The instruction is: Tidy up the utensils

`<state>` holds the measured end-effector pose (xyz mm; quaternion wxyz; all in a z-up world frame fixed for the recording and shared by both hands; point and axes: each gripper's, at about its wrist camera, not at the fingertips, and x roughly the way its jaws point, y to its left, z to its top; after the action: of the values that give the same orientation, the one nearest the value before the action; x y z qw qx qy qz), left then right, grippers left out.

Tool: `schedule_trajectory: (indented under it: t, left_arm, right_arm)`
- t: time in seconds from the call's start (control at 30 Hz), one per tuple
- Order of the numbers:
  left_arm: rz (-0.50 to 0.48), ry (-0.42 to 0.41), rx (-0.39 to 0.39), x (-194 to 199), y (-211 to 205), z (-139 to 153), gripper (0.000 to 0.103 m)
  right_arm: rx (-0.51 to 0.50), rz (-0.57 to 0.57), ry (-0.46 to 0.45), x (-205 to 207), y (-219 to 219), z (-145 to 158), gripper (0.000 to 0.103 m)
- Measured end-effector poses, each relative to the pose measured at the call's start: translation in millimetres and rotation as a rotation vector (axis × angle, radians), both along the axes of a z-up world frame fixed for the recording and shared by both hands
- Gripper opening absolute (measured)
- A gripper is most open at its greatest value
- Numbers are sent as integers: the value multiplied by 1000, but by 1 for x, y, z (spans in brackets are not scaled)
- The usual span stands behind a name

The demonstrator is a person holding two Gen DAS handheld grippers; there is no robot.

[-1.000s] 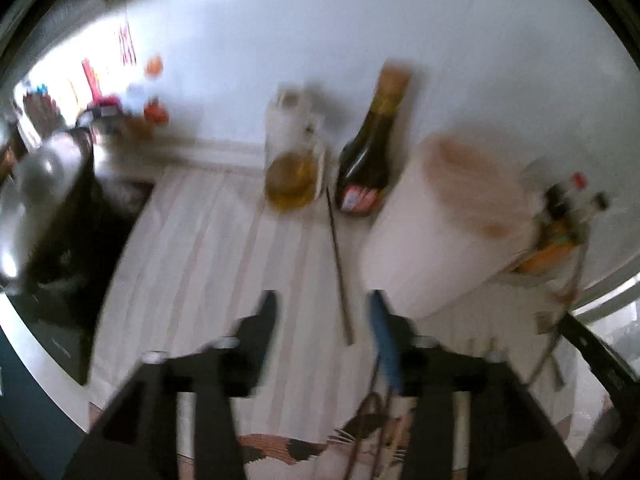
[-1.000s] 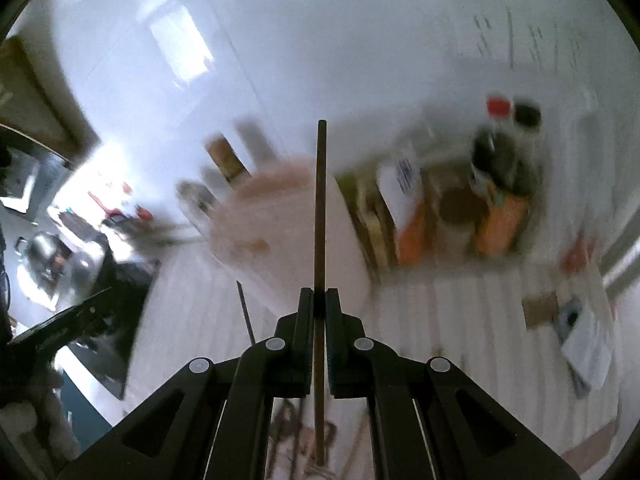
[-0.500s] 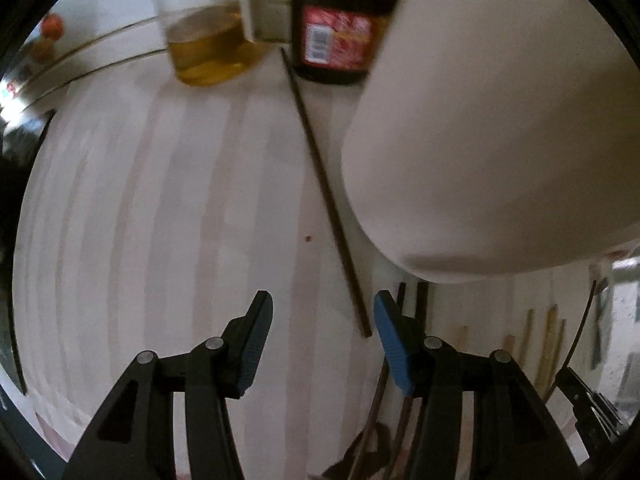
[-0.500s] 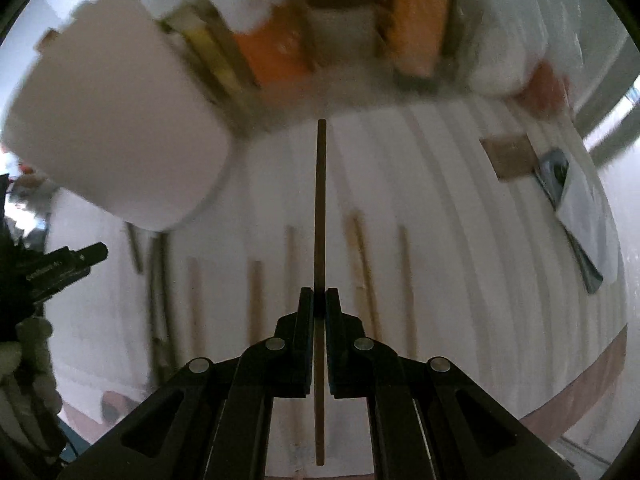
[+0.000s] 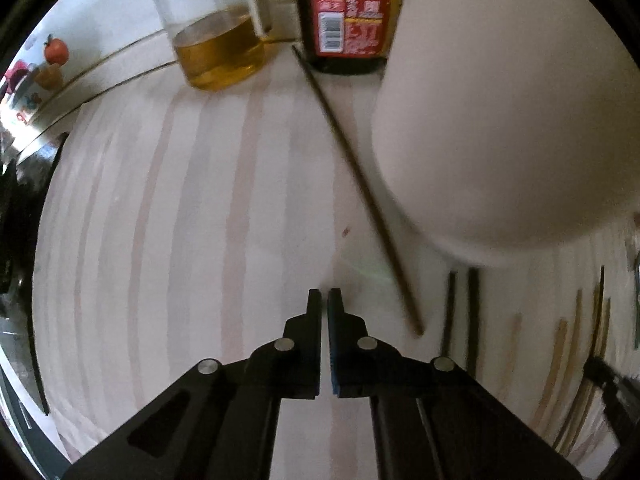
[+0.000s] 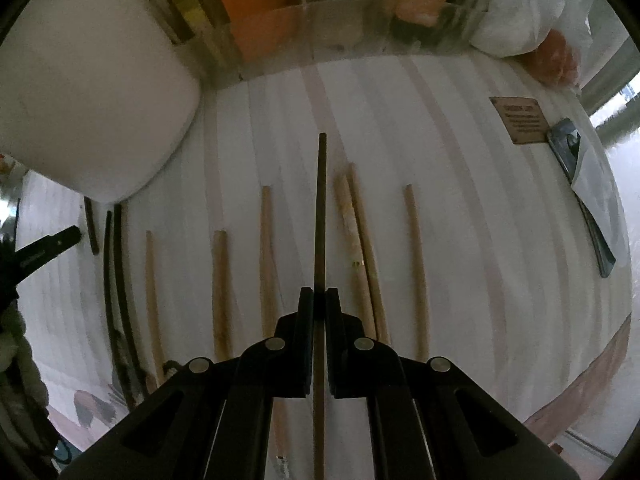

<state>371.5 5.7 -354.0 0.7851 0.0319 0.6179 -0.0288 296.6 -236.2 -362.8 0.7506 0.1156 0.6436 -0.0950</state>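
Right gripper is clamped on a dark chopstick, gripping it partway along so the long end sticks out ahead, over the striped mat. Below it lie several pale chopsticks in rough parallel rows, with a few dark ones off to the side near the big white roll.

Left gripper has just been closing, and its jaws now stand together with nothing between them. It hangs over bare mat, and the loose dark stick lies just beside it, slanting up toward the sauce bottle and oil jar and passing close by the roll.

These sticks look light, thin and stiff, probably smooth, so I'd expect one to roll or swivel if pinched near a tip. Taking it around the middle, square across, seems safest. The loose one's free lower end, clear of the roll, looks like the easiest place to get fingers on either side, once the jaws part again.
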Motion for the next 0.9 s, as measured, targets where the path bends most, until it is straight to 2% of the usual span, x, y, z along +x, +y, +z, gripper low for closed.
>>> schedule_trajectory:
  t: [0.07, 0.13, 0.2, 0.23, 0.27, 0.3, 0.37, 0.47, 0.53, 0.67, 0.7, 0.73, 0.77, 0.8, 0.83, 0.9]
  left_arm:
    - [2, 9, 6, -8, 12, 1, 0]
    - [21, 36, -24, -23, 29, -1, 1]
    - [84, 51, -116, -36, 45, 2, 3]
    - [99, 40, -134, -40, 48, 4, 3]
    - [105, 21, -145, -42, 48, 7, 10]
    - [98, 3, -147, -43, 44, 9, 27]
    - [92, -36, -150, -42, 35, 11, 48]
    - [44, -100, -106, -33, 10, 10, 49]
    - [19, -116, -70, -29, -8, 10, 49]
    - [-10, -126, 15, -24, -34, -10, 48]
    - [-11, -164, 27, -25, -38, -10, 48]
    - [-16, -163, 40, -13, -52, -6, 46]
    - [-22, -177, 47, -13, -56, -7, 34]
    - [-33, -183, 39, -12, -59, -6, 16]
    - [-45, -178, 27, -11, -61, -8, 10]
    - [-55, -174, 45, -12, -65, -6, 8]
  right_arm:
    - [-6, 11, 6, -3, 2, -1, 5]
    - [-7, 19, 10, -5, 2, -1, 5]
    - [-2, 22, 12, -11, 2, -3, 5]
    - [0, 22, 12, -14, 2, -3, 5]
    - [0, 22, 12, -13, 3, -3, 5]
    - [0, 21, 10, -17, 2, -4, 5]
    - [-1, 15, 12, -19, 1, -6, 5]
    - [-14, 0, 14, -25, -4, -8, 5]
    - [-28, -6, 12, -24, -4, -8, 5]
    - [-52, -24, 2, -21, -11, -6, 5]
    - [-60, -26, -1, -21, -12, -6, 5]
    - [-63, -26, -2, -20, -12, -7, 5]
    - [-67, -26, -2, -20, -13, -6, 5]
    - [-75, -22, -3, -20, -13, -7, 5]
    - [-78, -18, -3, -18, -16, -4, 5]
    - [-81, -8, 0, -18, -15, -5, 5]
